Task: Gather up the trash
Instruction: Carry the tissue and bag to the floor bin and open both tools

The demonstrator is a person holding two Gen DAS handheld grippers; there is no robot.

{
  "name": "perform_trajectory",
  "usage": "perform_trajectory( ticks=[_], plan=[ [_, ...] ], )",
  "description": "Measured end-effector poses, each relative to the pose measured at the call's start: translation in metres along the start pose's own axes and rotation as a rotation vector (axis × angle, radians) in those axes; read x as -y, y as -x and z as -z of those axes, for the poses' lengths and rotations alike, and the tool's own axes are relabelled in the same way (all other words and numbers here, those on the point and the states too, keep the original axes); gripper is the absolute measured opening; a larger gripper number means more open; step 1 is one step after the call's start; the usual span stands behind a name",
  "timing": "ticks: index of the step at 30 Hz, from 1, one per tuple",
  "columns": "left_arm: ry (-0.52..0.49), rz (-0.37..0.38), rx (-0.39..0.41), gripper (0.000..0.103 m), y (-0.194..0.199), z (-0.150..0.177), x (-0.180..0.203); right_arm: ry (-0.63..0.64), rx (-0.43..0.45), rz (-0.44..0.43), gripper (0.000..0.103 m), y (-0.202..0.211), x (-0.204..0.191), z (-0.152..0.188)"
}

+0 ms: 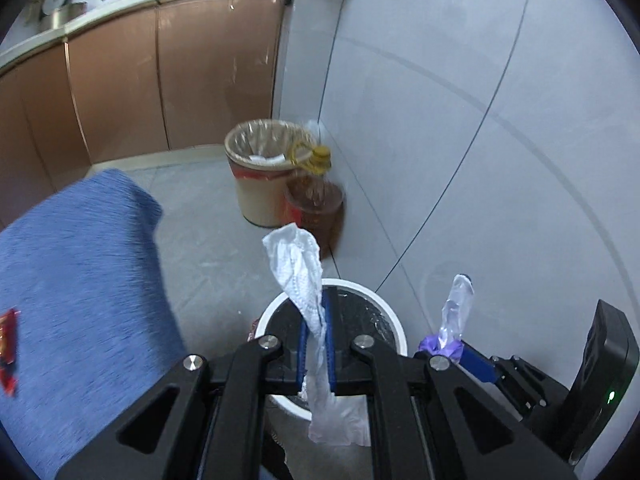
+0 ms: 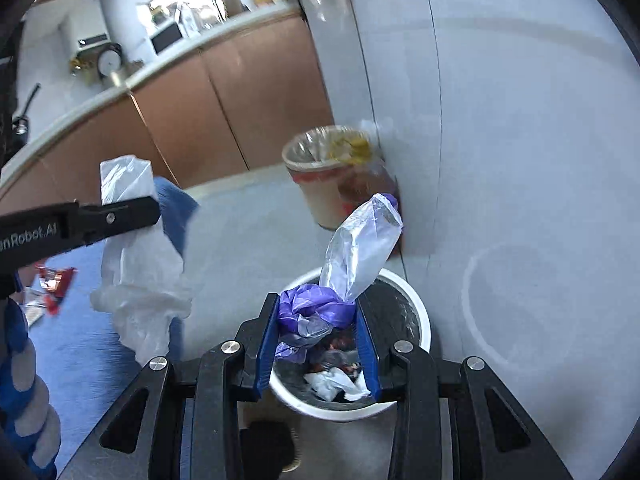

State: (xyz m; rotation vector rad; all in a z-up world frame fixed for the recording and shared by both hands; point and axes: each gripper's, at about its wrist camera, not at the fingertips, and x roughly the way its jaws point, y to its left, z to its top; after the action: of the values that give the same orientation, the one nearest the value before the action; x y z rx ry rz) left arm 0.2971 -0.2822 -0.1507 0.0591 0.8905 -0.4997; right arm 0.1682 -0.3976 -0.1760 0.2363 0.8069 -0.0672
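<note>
My left gripper is shut on a crumpled white tissue that sticks up past the blue pads and hangs below them. It hovers over a small white-rimmed bin on the floor. In the right wrist view, my right gripper is shut on a bundle of purple and clear plastic wrap, held just above the same bin, which holds paper and wrappers. Each gripper shows in the other's view: the right gripper with its plastic, the left gripper with the tissue.
A beige lined bin and a bottle of oil stand by the tiled wall. A blue-covered surface on the left carries red wrappers. Brown cabinets run behind. A gloved hand shows at left.
</note>
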Motion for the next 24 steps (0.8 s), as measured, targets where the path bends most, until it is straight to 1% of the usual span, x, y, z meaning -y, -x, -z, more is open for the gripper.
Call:
perform_trajectory(
  ticks=[1,5,9,11,12,13,14,16,18,21,24],
  plan=[
    [0.003,0.002,-0.015,0.009,-0.013,0.0,0.0,0.0,-0.009,0.006,0.034,-0.007,0.002,0.0],
    [0.014,0.024,-0.069,0.009,-0.054,0.0,-0.004,-0.004,-0.056,0.028,0.034,-0.041,0.012,0.003],
    [0.022,0.038,-0.12,0.009,-0.086,0.001,-0.006,0.01,-0.107,0.045,0.036,-0.073,0.019,0.009],
    [0.034,0.05,-0.139,0.012,-0.097,0.002,-0.009,0.011,-0.127,0.054,0.036,-0.086,0.023,0.013],
    [0.042,0.054,-0.149,0.019,-0.102,0.003,-0.011,0.011,-0.14,0.064,0.037,-0.094,0.025,0.015],
    [0.048,0.057,-0.154,0.026,-0.105,0.003,-0.012,0.01,-0.148,0.069,0.037,-0.098,0.027,0.016],
    [0.052,0.063,-0.156,0.029,-0.107,0.003,-0.013,0.007,-0.157,0.073,0.038,-0.103,0.029,0.018],
    [0.063,0.077,-0.154,0.038,-0.107,0.001,-0.014,0.001,-0.171,0.085,0.043,-0.11,0.033,0.022],
    [0.064,0.083,-0.14,0.044,-0.104,0.0,-0.014,-0.006,-0.179,0.093,0.044,-0.114,0.035,0.025],
    [0.059,0.083,-0.13,0.045,-0.097,-0.002,-0.012,-0.007,-0.178,0.1,0.047,-0.113,0.036,0.025],
    [0.059,0.08,-0.098,0.045,-0.08,-0.003,-0.009,-0.009,-0.162,0.105,0.049,-0.105,0.033,0.021]
  ],
)
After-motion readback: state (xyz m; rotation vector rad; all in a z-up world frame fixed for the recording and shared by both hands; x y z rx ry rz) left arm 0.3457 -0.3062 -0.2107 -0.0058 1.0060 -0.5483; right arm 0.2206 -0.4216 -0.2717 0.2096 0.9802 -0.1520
